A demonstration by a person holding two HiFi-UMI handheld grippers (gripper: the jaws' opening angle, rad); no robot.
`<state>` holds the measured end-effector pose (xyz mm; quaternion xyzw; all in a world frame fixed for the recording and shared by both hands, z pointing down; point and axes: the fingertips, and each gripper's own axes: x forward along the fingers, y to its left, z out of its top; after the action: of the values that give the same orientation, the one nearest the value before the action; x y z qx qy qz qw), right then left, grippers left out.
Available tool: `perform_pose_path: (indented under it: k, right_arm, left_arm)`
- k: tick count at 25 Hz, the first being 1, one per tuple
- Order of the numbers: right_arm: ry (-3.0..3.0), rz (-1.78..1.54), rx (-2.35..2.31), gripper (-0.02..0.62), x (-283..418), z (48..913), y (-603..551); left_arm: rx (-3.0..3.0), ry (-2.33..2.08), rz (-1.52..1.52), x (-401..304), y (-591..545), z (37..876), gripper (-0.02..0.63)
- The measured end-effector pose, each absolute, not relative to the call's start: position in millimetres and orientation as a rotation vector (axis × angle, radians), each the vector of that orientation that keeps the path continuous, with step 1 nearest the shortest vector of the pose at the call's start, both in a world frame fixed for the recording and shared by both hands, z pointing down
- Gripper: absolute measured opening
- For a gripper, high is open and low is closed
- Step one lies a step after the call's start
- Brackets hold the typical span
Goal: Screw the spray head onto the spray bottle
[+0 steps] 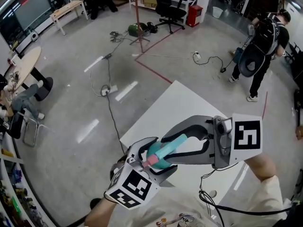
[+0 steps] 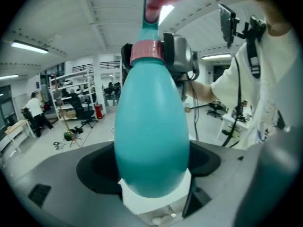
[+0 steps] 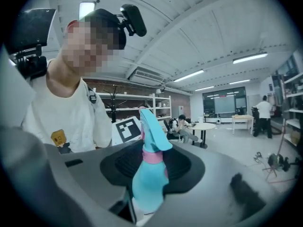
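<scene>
Head view: above the white counter, clear of its top, both tools meet on the teal spray bottle; the left gripper comes from the near left, the right gripper from the right.

Left gripper view: the jaws clamp the bottle's fat body, with the pink collar at its far end; this hold should only steady the bottle, not squeeze harder.

Right gripper view: the jaws are clenched on the spray head; I judge it should turn about the neck's own line, kept square, lest the thread cross.
</scene>
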<state>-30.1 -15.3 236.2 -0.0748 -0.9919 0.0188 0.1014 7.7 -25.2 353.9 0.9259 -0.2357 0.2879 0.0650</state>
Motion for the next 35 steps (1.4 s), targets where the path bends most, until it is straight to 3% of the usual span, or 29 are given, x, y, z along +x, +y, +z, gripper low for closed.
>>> perform_pose_path:
  k: [19, 28, 31, 35]
  right_arm:
    - [-2.995, -0.007, 0.748, 0.135, -55.9, 249.3, -72.8]
    - [-3.016, 0.227, 0.730, 0.143, -45.5, 249.0, -69.5]
    - [-3.015, 0.272, 0.538, 0.220, -42.1, 249.8, -58.3]
    - [-2.992, 0.211, 0.287, 0.238, -34.9, 246.1, -47.8]
  left_arm:
    - [2.486, -1.612, 0.824, -40.4, -100.8, 371.7, 0.419]
    - [2.569, -1.396, 0.737, -19.6, -92.6, 365.6, 0.419]
    - [2.662, -1.247, 0.749, -19.6, -85.9, 366.6, 0.419]
    - [2.781, -0.990, 0.773, -25.8, -76.8, 364.6, 0.419]
